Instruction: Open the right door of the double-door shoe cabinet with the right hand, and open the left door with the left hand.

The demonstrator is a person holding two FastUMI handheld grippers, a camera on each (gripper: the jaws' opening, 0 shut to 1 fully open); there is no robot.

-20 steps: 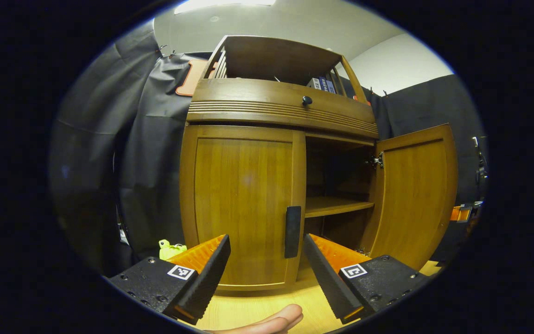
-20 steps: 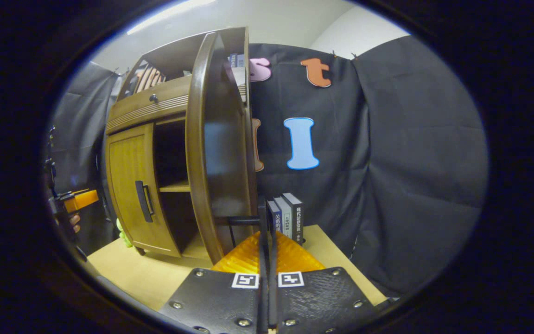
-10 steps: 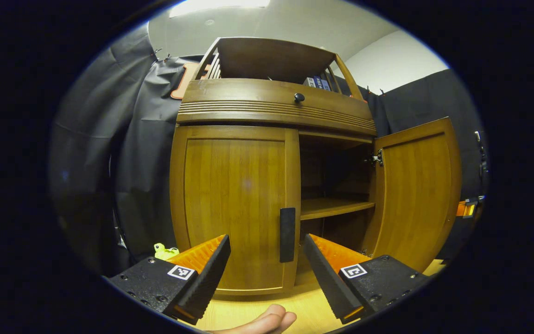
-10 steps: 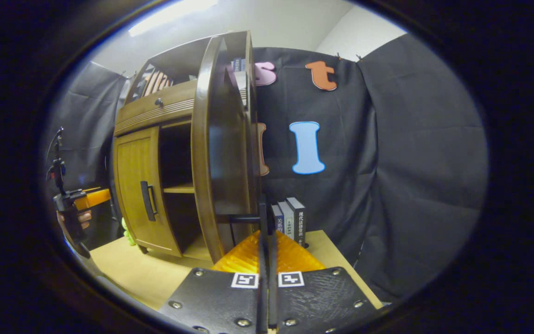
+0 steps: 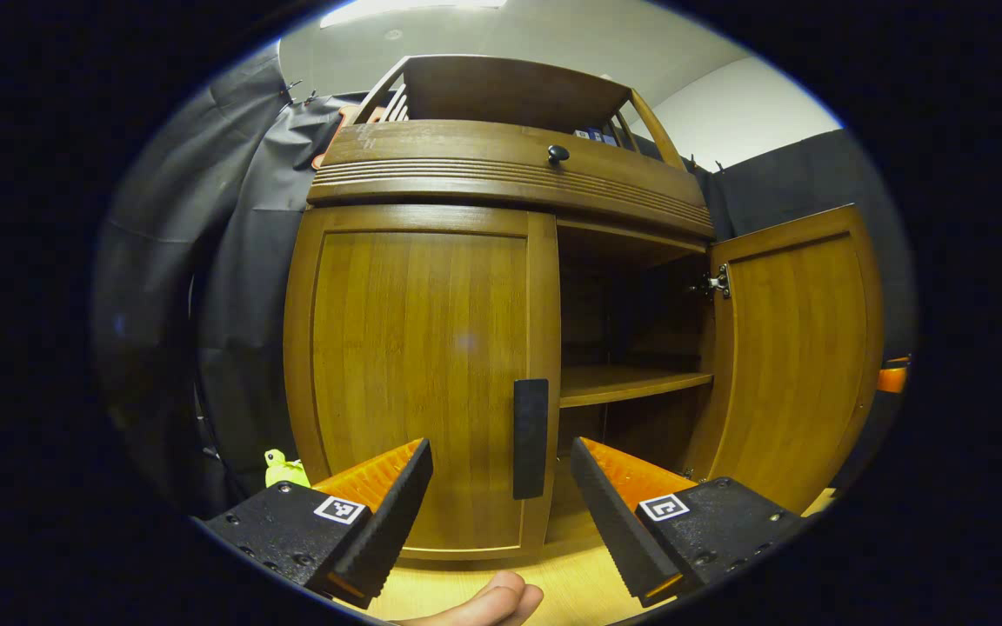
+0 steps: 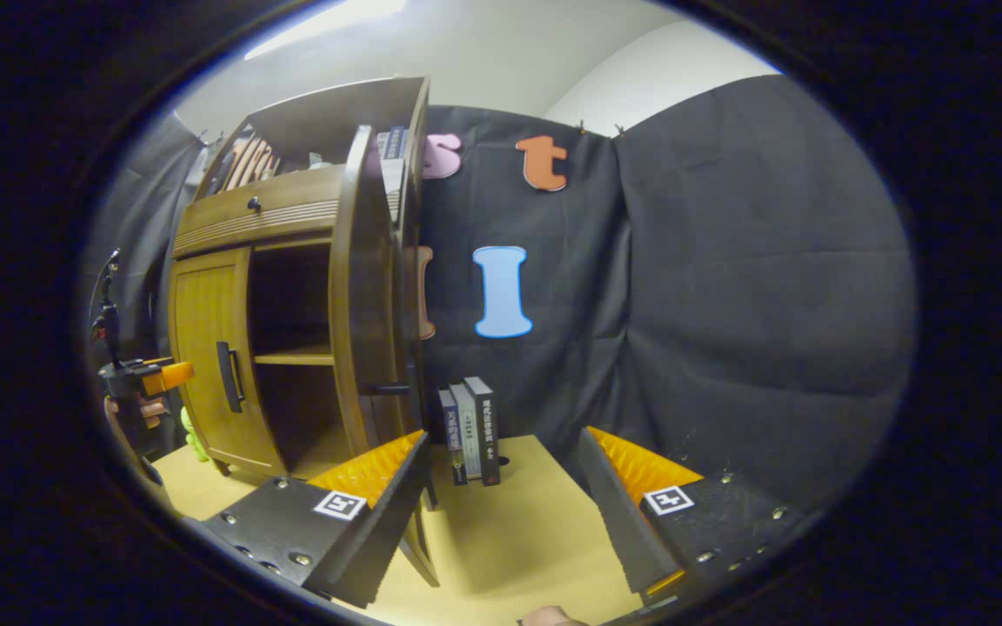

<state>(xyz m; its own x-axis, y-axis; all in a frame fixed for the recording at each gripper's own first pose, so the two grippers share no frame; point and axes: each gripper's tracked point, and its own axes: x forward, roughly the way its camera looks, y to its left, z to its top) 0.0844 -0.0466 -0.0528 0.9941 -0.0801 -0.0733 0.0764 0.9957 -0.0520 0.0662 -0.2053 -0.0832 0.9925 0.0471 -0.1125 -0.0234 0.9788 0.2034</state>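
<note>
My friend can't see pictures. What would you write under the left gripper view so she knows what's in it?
A wooden shoe cabinet stands close ahead, its left door shut and its right door swung wide open, showing a bare shelf inside. The open left gripper points at the left door's dark handle, not yet touching it.

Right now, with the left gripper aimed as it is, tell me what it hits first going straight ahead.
Most likely the dark handle on the shut left door: it sits between the open jaws of the left gripper, slightly right of centre. Depth is unclear.
</note>
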